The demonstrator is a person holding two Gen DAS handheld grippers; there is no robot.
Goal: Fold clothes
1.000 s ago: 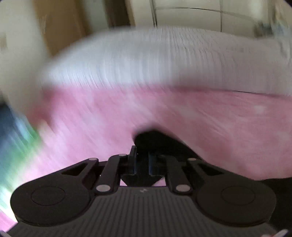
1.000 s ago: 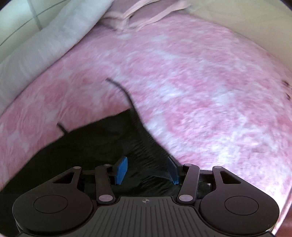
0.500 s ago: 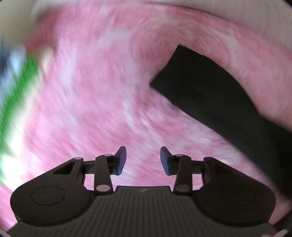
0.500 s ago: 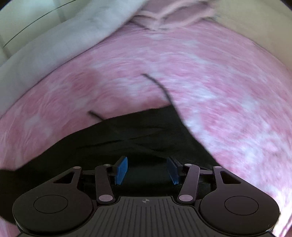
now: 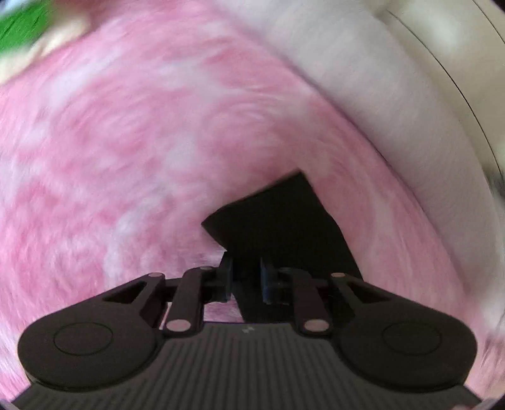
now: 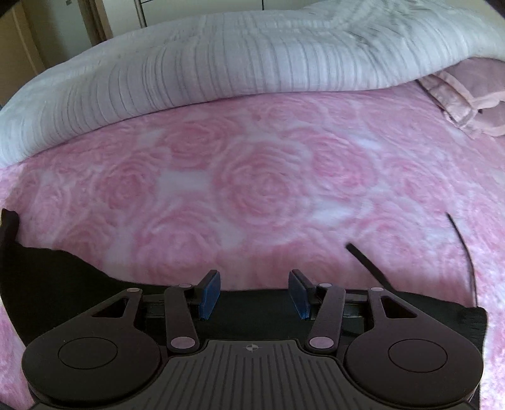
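A black garment lies on a pink rose-patterned bed cover. In the left wrist view, one end of the black garment [image 5: 277, 220] runs between the pads of my left gripper [image 5: 246, 277], whose jaws stand narrow around the cloth. In the right wrist view, the black garment [image 6: 63, 284] lies along the near edge under my right gripper [image 6: 252, 291], which is open with its blue pads [image 6: 210, 293] above the cloth. Two thin black drawstrings [image 6: 367, 263] lie on the cover at the right.
A white ribbed quilt [image 6: 221, 63] is bunched along the far side of the pink bed cover [image 6: 258, 189]. A folded mauve blanket [image 6: 467, 97] lies at the far right. The quilt also shows in the left wrist view [image 5: 394, 110], with something green [image 5: 19, 28] at top left.
My left gripper let go of the cloth, swung over the bed open, then came back and closed onto an end of the black garment. My right gripper stayed open and turned toward the quilt.
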